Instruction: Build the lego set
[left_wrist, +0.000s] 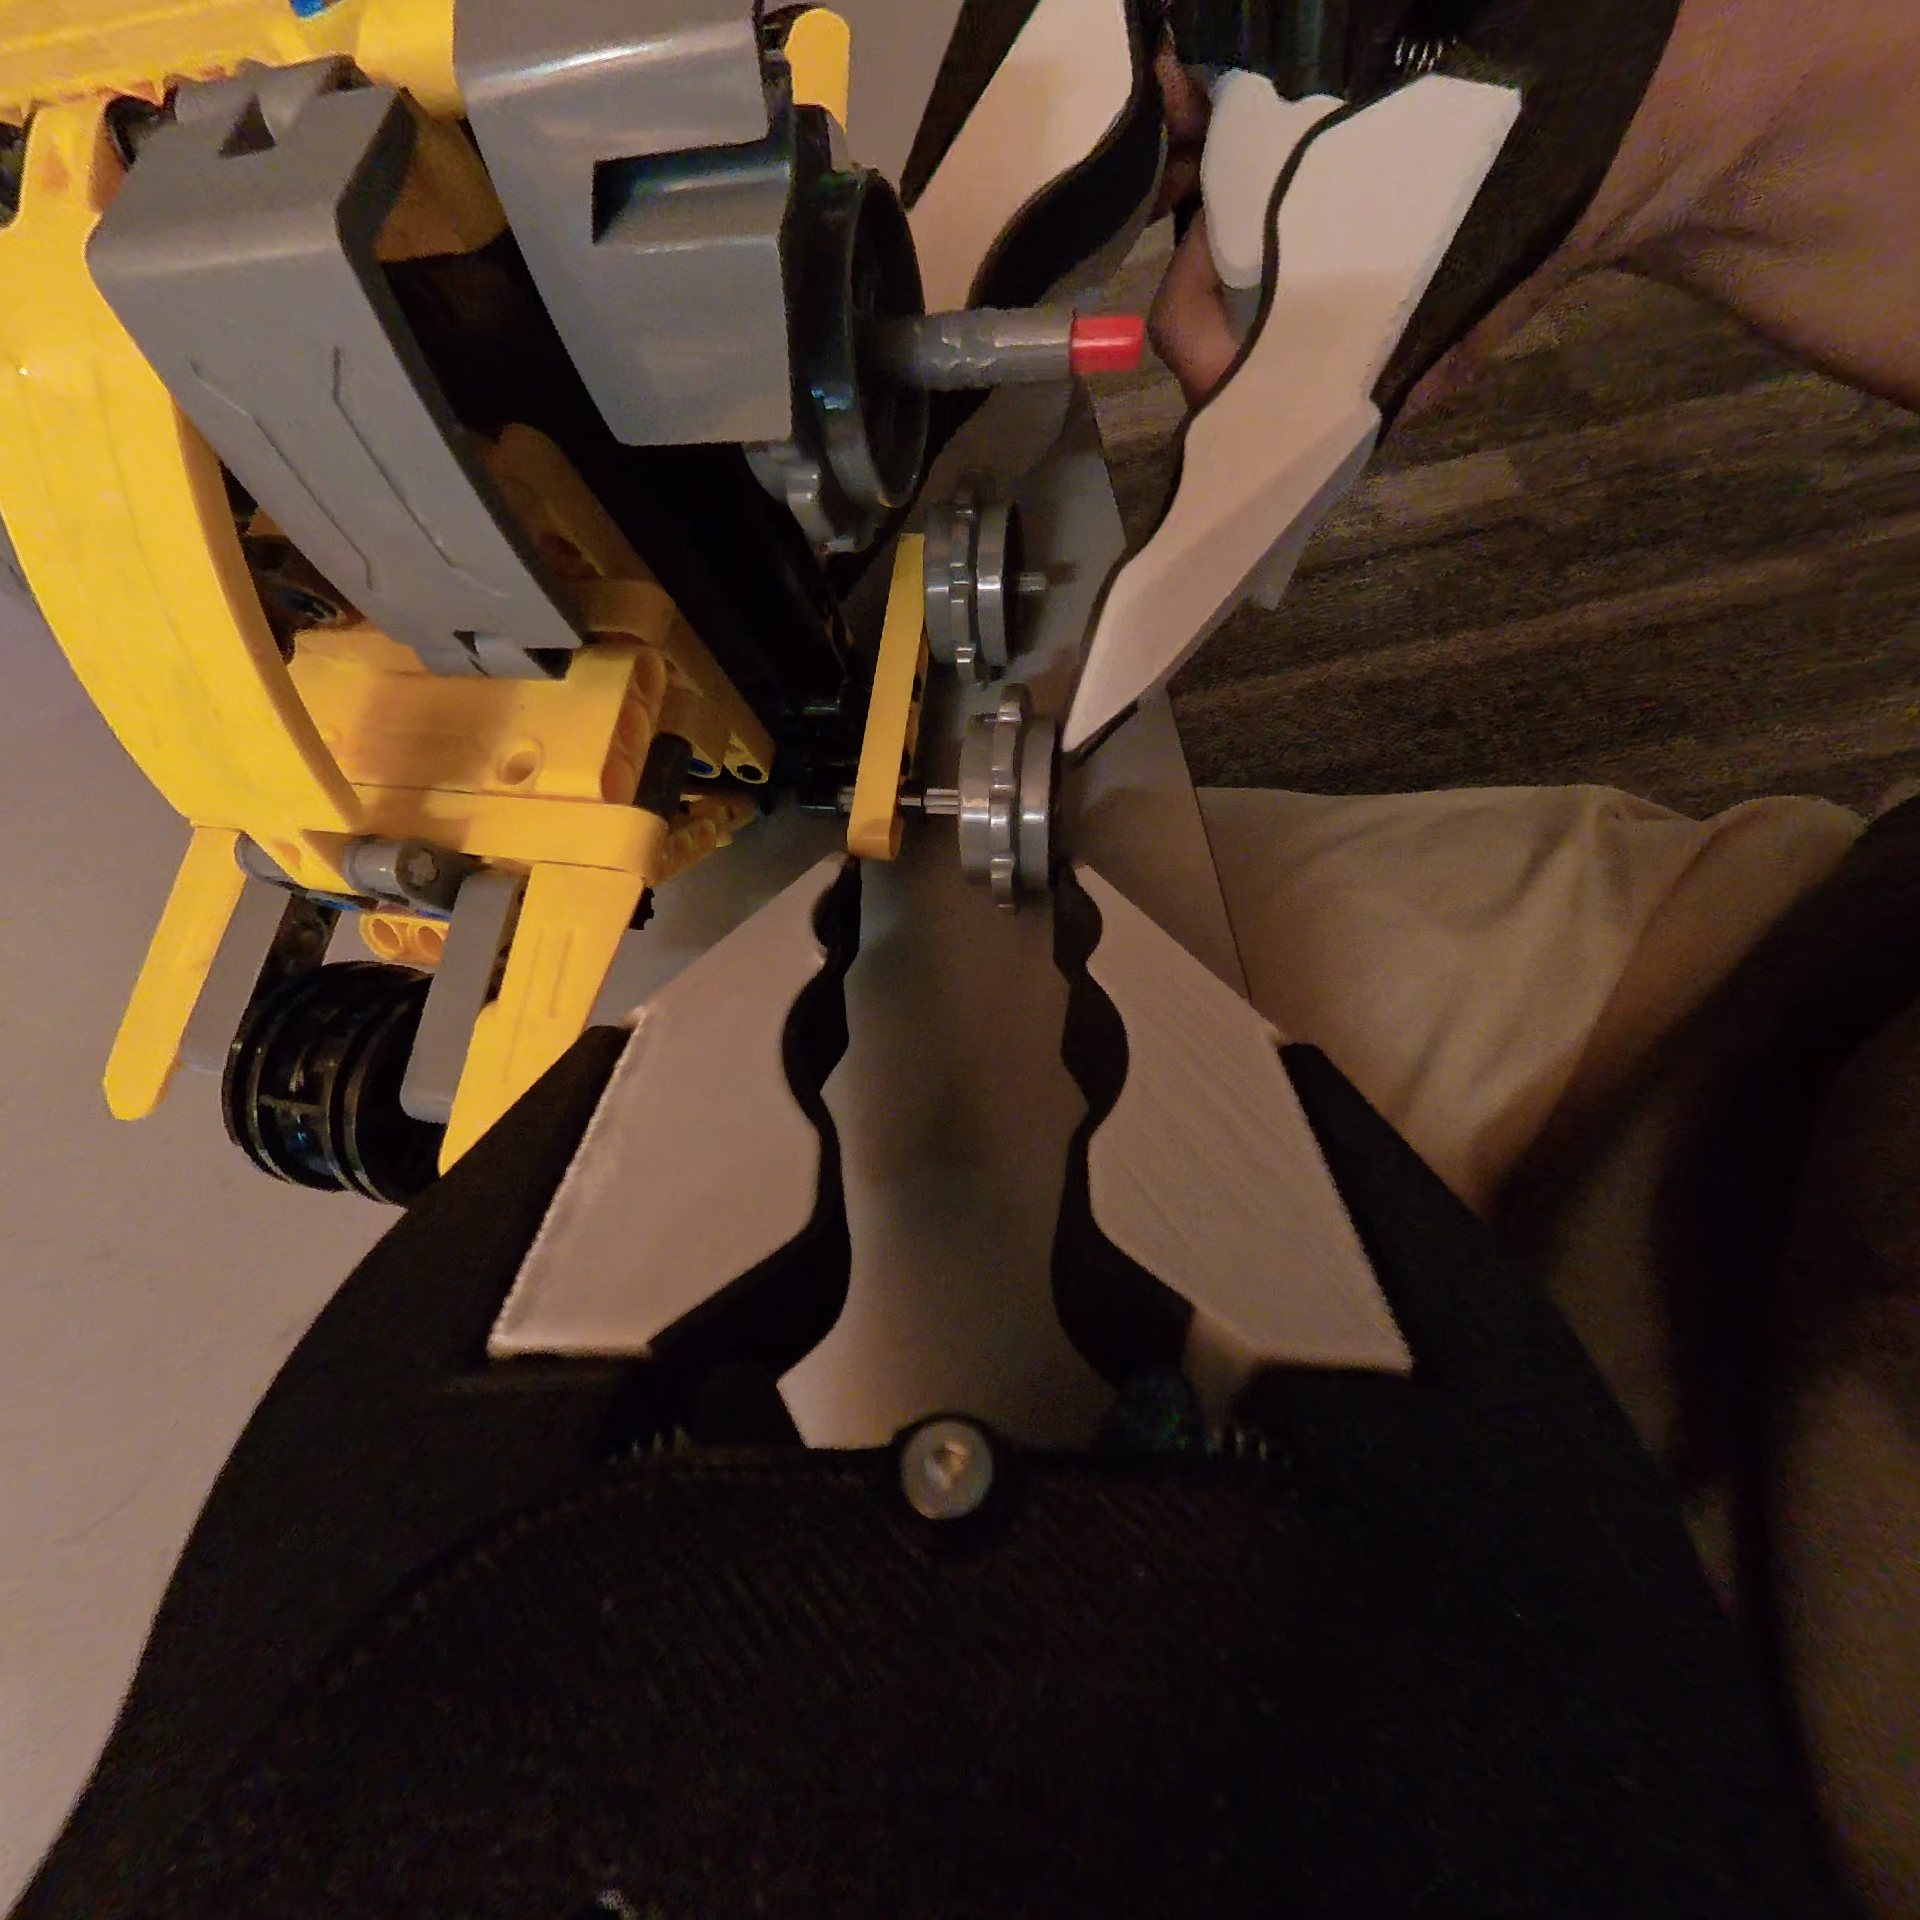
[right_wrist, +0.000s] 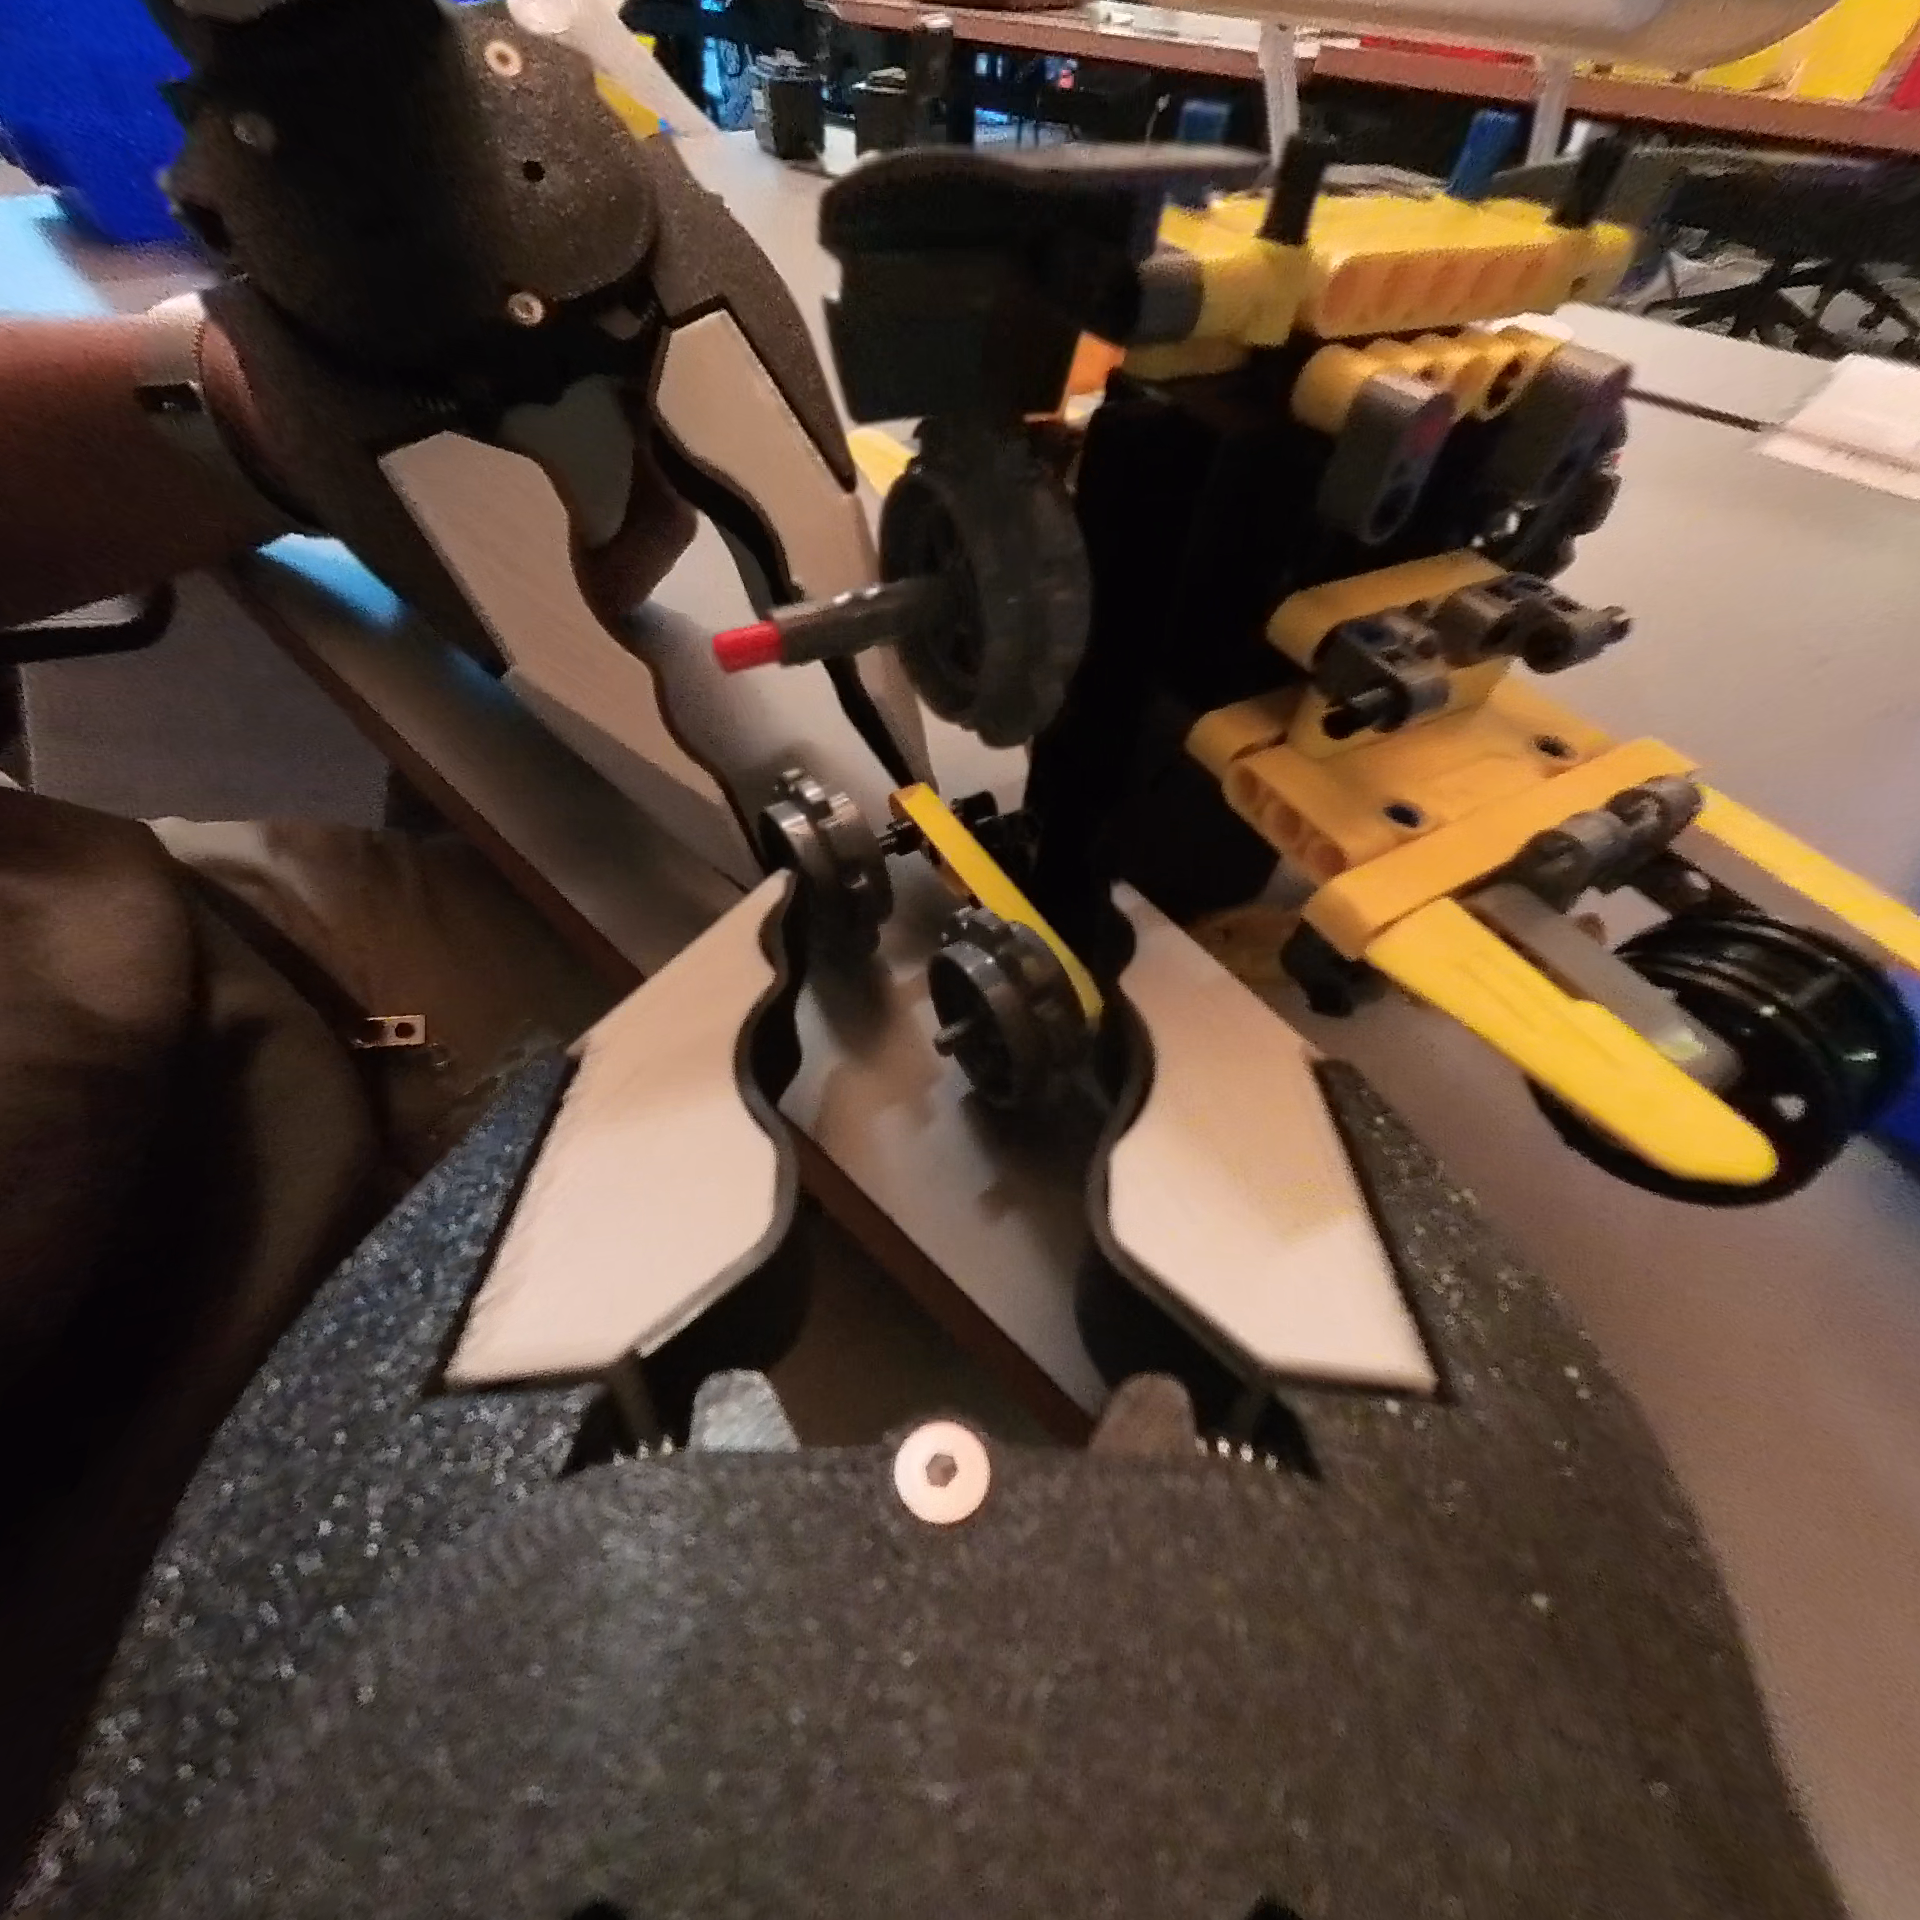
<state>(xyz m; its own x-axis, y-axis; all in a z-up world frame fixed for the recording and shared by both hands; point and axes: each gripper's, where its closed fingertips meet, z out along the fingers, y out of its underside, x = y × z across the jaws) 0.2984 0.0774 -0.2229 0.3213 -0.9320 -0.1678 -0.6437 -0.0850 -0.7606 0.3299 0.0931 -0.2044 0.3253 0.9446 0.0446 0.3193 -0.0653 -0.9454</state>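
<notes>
A yellow, grey and black brick-built vehicle (left_wrist: 312, 520) stands on a grey table (left_wrist: 125, 1351). A thin yellow beam (left_wrist: 888, 707) sticks out of it and carries two grey gears (left_wrist: 1003, 805) (left_wrist: 966, 582). My left gripper (left_wrist: 956, 873) is shut across the beam's end and the nearer gear. A grey axle with a red tip (left_wrist: 1107, 343) juts out from a black wheel. In the right wrist view, my right gripper (right_wrist: 951, 904) is open, its fingers either side of the gears (right_wrist: 997, 1008) and beam (right_wrist: 987, 883). One of its fingers (left_wrist: 1226, 499) touches the gear.
The table's brown edge (right_wrist: 520, 831) runs just left of the gears, with carpet (left_wrist: 1558, 623) and a person's beige trouser leg (left_wrist: 1455, 987) beyond it. A small black wheel (right_wrist: 1766, 1039) sits at the vehicle's low end. Other tables and a blue object (right_wrist: 83, 104) stand behind. My right fingertips sit around 5 cm from my left ones.
</notes>
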